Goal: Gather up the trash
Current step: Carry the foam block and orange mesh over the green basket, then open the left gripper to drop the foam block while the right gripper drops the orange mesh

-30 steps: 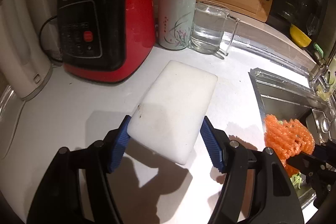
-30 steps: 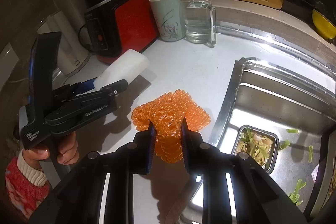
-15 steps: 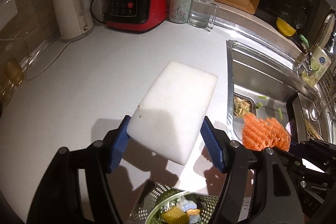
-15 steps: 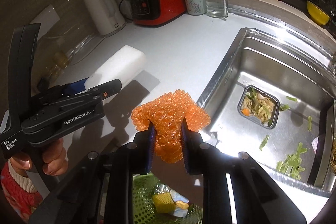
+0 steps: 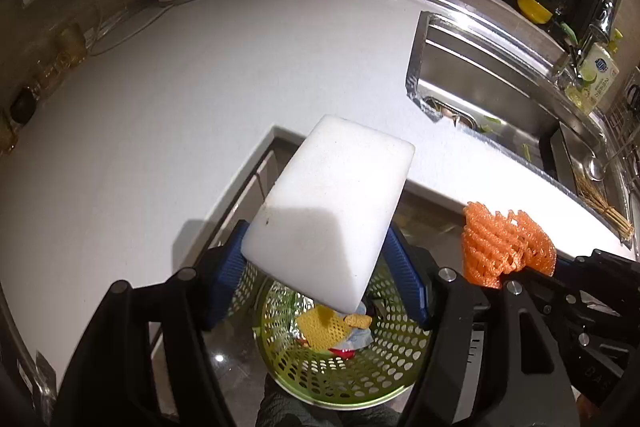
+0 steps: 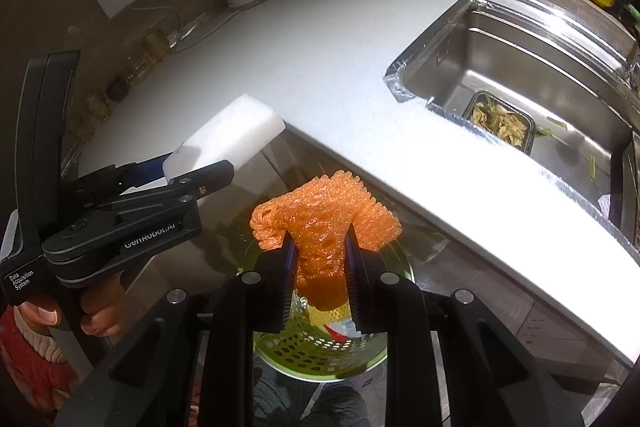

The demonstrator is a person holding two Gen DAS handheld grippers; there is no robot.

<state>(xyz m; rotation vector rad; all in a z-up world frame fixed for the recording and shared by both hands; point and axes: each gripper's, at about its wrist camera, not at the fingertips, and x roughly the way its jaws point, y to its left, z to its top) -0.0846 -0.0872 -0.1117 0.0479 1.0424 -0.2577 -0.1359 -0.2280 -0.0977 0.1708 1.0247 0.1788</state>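
Foam block (image 5: 328,211) sits clamped across its width in the left gripper (image 5: 320,287), long axis running forward, with the green basket (image 5: 360,375) directly beneath the fingers. From the right wrist, the right gripper (image 6: 318,275) pinches orange netting (image 6: 324,223), basket (image 6: 320,355) straight below; both look equally poised to drop.
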